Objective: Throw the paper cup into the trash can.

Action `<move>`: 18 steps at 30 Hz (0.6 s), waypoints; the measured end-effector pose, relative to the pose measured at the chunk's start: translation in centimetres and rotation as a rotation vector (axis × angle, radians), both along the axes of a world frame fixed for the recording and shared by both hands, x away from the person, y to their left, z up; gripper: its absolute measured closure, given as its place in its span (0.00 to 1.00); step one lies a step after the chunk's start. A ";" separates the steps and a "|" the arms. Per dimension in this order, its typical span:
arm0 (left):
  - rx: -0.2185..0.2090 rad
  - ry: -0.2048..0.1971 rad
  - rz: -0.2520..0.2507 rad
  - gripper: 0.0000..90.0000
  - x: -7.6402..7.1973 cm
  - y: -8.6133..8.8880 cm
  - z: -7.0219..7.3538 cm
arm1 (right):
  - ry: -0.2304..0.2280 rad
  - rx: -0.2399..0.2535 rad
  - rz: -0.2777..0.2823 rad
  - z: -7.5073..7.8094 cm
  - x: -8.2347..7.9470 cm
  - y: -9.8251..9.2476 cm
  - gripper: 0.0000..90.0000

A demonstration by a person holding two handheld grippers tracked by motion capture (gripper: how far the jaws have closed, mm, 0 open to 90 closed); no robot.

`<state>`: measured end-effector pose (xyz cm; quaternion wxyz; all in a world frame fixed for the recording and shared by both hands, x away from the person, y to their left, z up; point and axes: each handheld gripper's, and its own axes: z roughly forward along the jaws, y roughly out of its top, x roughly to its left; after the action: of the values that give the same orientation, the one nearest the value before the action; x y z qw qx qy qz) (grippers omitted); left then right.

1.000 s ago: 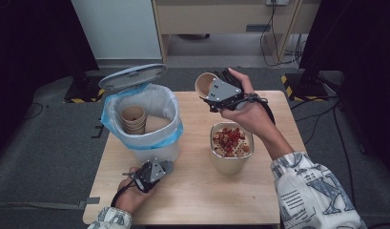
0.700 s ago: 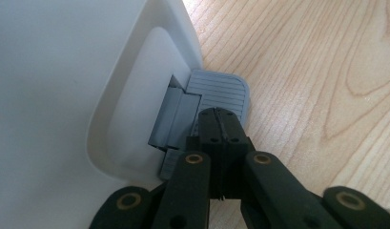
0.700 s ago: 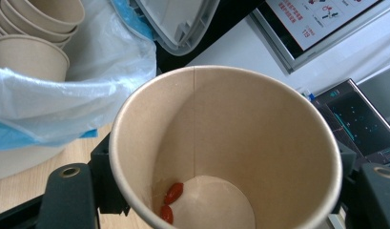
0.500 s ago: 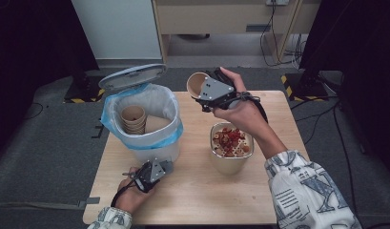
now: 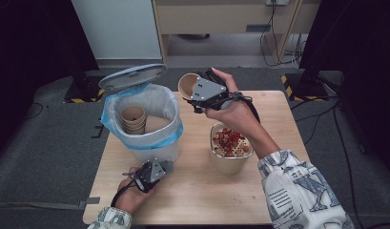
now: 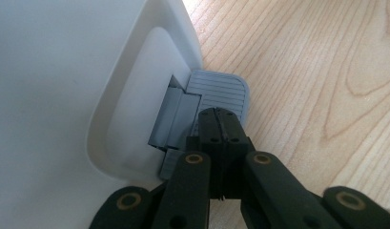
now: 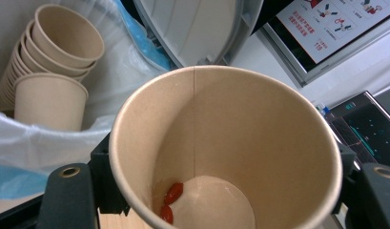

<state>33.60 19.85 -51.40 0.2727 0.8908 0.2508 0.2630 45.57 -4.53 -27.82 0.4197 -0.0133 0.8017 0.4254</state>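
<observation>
A white pedal bin [image 5: 157, 151] with a blue liner [image 5: 111, 125] stands at the table's left, its lid [image 5: 132, 76] raised. Inside is a stack of paper cups [image 5: 133, 119], beside the liner [image 7: 135, 43] as cups [image 7: 64, 38] in the right gripper view. My left gripper [image 6: 220, 114] is shut with nothing between its jaws, and its tips rest on the grey pedal [image 6: 226, 88]; from above it [image 5: 160, 167] sits at the bin's foot. My right gripper [image 5: 189, 93] is shut on a paper cup [image 5: 187, 85], held tilted just right of the bin. A few red bits [image 7: 173, 193] cling inside the cup [image 7: 259, 124].
A beige tub [image 5: 229, 164] of red and pale food scraps [image 5: 229, 142] stands right of the bin, under my right forearm. Bare wooden tabletop [image 5: 197, 195] lies in front. Beyond the table's far edge are cabinets and cables on the floor.
My right gripper has carried the paper cup leftward, closer to the bin's open top. The left gripper has stayed on the pedal.
</observation>
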 end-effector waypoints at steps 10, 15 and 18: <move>-0.006 0.005 0.001 0.99 0.0 0.0 0.0 | 0.012 0.016 0.030 0.2 -0.3 1.3 0.30; -0.005 0.005 0.001 0.99 0.0 0.0 0.0 | 0.017 0.021 0.047 0.3 -0.5 1.9 0.30; -0.005 0.006 0.001 0.99 0.0 0.0 0.0 | 0.027 0.026 0.061 0.3 -0.5 2.4 0.30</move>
<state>33.58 19.83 -51.44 0.2743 0.8907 0.2528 0.2599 45.06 -2.09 -27.48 0.3957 -0.0265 0.8009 0.4486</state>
